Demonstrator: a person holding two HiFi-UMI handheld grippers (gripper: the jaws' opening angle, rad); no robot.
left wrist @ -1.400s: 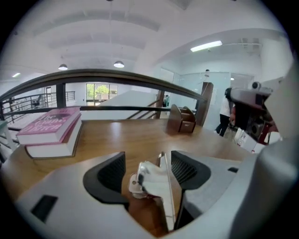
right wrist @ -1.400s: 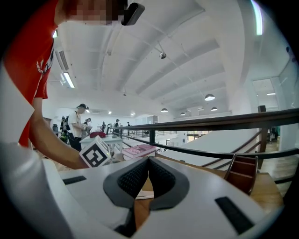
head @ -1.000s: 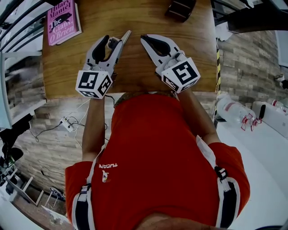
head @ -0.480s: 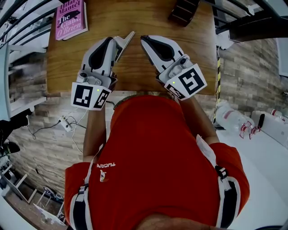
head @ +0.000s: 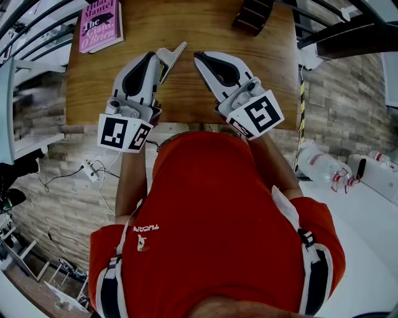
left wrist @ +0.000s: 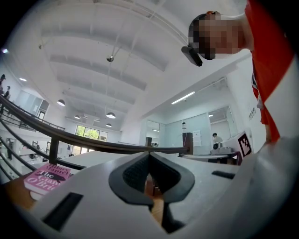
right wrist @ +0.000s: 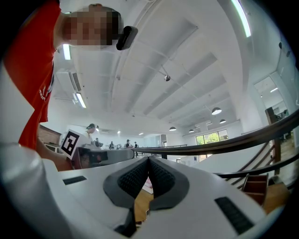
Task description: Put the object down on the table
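Wooden table (head: 186, 93): pink book (head: 99, 25) far-left, dark object (head: 252, 13) beyond; left gripper (head: 175, 52), right gripper (head: 198, 56) jaws clenched, empty.

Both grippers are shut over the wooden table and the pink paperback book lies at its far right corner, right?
No: the head view shows the pink paperback book at the far left corner of the wooden table. The left gripper and right gripper are shut.

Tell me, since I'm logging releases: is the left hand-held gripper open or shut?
Shut. In its own view, the left hand-held gripper shows its jaws meeting at the tips, with nothing between them.
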